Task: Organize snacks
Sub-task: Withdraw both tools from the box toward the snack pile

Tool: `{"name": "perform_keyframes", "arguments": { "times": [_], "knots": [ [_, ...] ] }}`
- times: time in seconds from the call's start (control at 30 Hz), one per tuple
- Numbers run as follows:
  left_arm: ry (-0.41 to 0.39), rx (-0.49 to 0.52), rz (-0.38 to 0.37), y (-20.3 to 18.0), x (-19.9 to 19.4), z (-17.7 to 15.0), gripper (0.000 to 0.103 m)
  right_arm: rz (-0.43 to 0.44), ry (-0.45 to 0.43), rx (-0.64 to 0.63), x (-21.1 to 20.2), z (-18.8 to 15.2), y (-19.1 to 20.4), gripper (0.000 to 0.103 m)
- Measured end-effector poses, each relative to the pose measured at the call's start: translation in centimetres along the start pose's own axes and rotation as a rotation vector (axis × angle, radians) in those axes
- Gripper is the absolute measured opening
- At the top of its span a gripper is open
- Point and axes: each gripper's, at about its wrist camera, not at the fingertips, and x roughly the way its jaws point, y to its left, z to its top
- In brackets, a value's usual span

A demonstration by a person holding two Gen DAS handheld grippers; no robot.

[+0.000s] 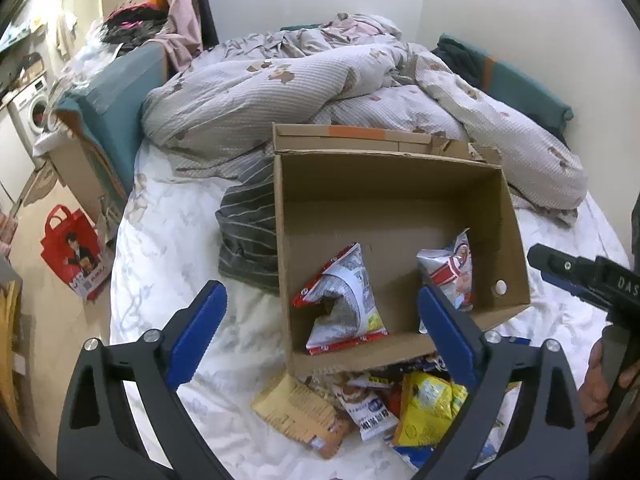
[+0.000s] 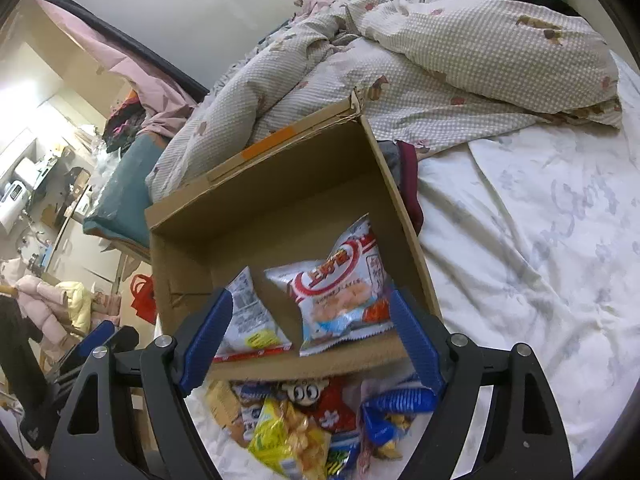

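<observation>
An open cardboard box [image 1: 400,184] [image 2: 280,200] lies on the bed. Inside it are two white-and-red snack bags: one on the left [image 1: 344,300] [image 2: 248,316] and one on the right [image 1: 452,272] [image 2: 340,288]. A pile of loose snack packets [image 1: 400,404] [image 2: 304,420], with a yellow bag [image 1: 428,408] [image 2: 288,436] among them, lies on the sheet in front of the box. My left gripper [image 1: 320,320] is open and empty above the box's near edge. My right gripper [image 2: 312,336] is open and empty over the same edge; it also shows in the left wrist view [image 1: 560,272].
A crumpled floral duvet [image 1: 320,88] [image 2: 440,52] lies behind the box. A striped grey garment [image 1: 248,232] lies left of the box. White sheet [image 2: 540,240] spreads to the right. A red bag [image 1: 76,252] stands on the floor beside the bed's left edge.
</observation>
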Motion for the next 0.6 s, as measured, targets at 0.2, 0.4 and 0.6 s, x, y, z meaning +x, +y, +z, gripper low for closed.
{"name": "perform_keyframes", "arguments": {
  "times": [0.2, 0.4, 0.6],
  "knots": [
    [0.017, -0.023, -0.002, 0.7, -1.8, -1.6, 0.095, 0.005, -0.008, -0.046, -1.9, -1.5, 1.0, 0.084],
    [-0.011, -0.023, 0.038, 1.4, -3.6, -2.7, 0.095, 0.012, -0.002, -0.051, -3.2, -3.1, 1.2, 0.084],
    [0.004, -0.061, 0.037, 2.3, -4.7, -4.1, 0.095, 0.015, 0.012, -0.045, -4.3, -4.8, 0.8, 0.084]
  ]
}}
